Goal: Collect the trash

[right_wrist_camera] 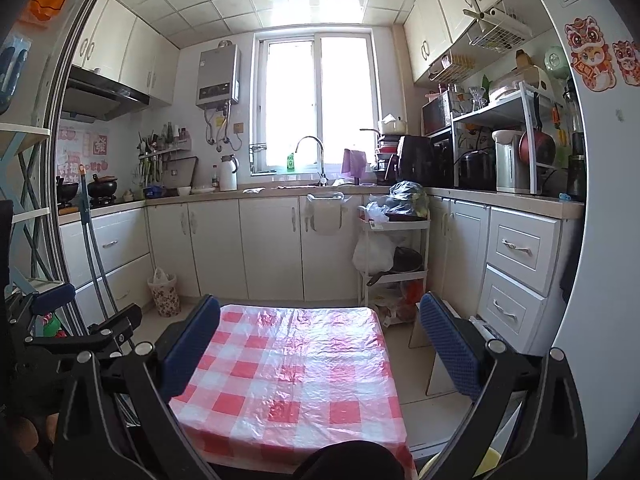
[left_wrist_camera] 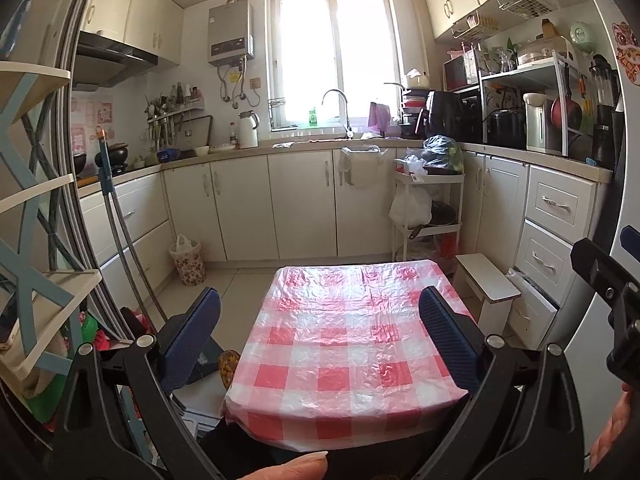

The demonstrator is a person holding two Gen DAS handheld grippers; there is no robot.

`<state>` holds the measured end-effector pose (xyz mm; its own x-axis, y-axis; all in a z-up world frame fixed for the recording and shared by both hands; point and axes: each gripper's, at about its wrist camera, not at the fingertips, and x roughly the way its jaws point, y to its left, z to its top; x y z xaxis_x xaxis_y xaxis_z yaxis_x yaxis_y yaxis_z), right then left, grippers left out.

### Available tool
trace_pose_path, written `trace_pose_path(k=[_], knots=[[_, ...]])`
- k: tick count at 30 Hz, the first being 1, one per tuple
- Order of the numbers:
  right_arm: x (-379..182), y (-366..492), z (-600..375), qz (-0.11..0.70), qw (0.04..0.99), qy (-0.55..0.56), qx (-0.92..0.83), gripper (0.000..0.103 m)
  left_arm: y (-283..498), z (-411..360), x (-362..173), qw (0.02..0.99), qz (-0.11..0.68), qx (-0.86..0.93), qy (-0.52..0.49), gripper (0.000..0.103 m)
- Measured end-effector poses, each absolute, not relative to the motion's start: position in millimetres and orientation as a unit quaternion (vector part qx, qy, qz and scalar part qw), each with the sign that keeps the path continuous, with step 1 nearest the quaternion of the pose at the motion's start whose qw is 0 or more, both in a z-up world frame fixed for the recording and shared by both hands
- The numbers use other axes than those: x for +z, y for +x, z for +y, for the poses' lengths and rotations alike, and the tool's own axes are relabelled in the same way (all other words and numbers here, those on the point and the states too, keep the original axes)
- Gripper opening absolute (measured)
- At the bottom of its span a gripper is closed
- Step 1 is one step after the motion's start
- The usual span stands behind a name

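Across the far end of this small kitchen runs a run of white cabinets (left_wrist_camera: 300, 204) under a bright window, with a sink tap (left_wrist_camera: 336, 108) at its middle. Nearer stands a low tabletop (left_wrist_camera: 352, 344) under a red-and-white checked plastic cover, and nothing lies on the part that shows. Both views look over it from the near edge. A white trolley (left_wrist_camera: 430, 216) at the right holds a dark bag and a white plastic bag (left_wrist_camera: 410, 206) hangs from its side. A bag-lined bin (left_wrist_camera: 362, 168) hangs on a cabinet door below the sink, and a small floral basket (left_wrist_camera: 187, 260) with a white bag in it stands on the floor at the left. The left tool (left_wrist_camera: 320, 332) hovers above the tabletop with its blue pads wide apart and nothing between them; the right tool (right_wrist_camera: 318, 348) is likewise spread and empty. No loose trash can be made out for certain from here; the floor basket looks the likeliest thing to collect, though that is a guess. The task seems to be at its very start, a survey before any reach. The next move calls for choosing a target and carrying a tool past the tabletop toward it, pads apart.
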<state>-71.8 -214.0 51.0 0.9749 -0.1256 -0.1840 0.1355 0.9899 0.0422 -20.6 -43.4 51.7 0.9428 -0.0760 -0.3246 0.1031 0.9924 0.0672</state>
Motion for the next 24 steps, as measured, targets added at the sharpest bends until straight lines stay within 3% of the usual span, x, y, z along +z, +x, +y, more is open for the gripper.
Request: trace_pose_path(k=[24], knots=[[44.8,-60.5,-211.4,0.099,0.994,0.029,-0.047,0.096,-11.3,-25.1,44.4,0.974,0.193,-0.116,-0.019,0.096]])
